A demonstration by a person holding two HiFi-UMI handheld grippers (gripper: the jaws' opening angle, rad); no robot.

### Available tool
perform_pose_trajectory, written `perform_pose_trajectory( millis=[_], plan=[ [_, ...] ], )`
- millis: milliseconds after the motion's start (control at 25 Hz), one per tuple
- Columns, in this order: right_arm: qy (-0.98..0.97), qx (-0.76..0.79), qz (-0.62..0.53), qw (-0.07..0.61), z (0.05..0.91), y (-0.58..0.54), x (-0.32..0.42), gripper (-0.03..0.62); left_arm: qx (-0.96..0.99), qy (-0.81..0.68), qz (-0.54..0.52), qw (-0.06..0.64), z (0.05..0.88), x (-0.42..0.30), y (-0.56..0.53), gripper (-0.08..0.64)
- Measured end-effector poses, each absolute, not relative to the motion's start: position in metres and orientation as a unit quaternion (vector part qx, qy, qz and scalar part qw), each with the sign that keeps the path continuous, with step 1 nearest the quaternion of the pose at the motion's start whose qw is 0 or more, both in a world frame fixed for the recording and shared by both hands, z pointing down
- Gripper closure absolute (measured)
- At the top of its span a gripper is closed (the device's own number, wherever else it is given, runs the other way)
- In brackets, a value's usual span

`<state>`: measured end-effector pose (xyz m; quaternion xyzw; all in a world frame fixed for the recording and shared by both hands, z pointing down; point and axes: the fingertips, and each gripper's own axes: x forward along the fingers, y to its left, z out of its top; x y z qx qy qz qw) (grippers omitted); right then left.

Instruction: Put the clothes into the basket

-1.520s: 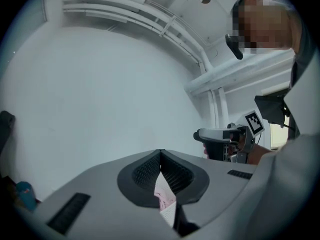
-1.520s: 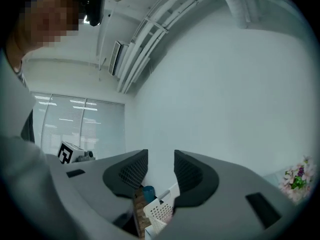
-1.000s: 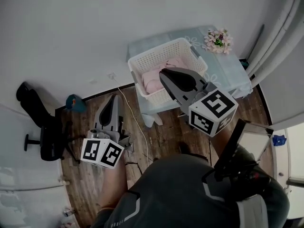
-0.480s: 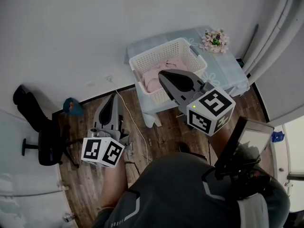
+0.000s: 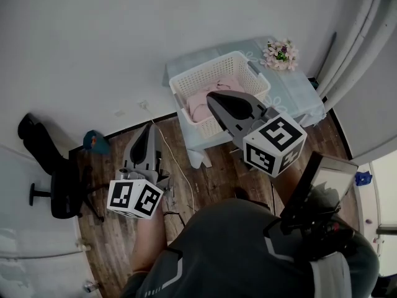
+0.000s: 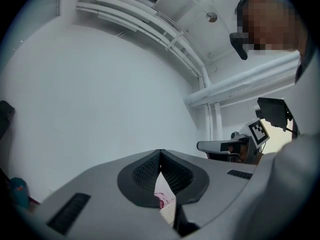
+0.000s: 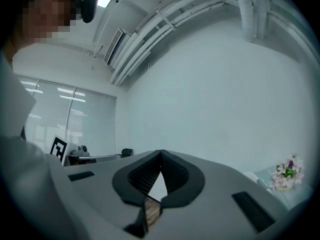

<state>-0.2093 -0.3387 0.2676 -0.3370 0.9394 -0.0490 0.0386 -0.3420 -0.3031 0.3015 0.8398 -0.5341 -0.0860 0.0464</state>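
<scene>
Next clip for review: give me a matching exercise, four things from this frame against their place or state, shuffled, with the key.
Things:
1. pink clothes
2. flowers
3. office chair
4. left gripper

Places or states:
a. on the wooden floor, far left
b. jaws together, nothing held
c. inside the white basket
d. on the table, beside the white basket

Pairs: 1-c, 2-d, 3-a, 4-b.
</scene>
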Motion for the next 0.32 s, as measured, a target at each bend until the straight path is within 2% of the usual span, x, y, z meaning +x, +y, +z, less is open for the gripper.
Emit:
perform_pose_trajectory(
  millis=[320],
  plan=[
    [0.939, -0.339, -0.048, 0.034, 0.2675, -0.3411, -0.2142, 0.577, 0.834, -0.544, -0.084, 0.045, 0.3011, -0.3509, -0.3063, 0.551]
  ],
)
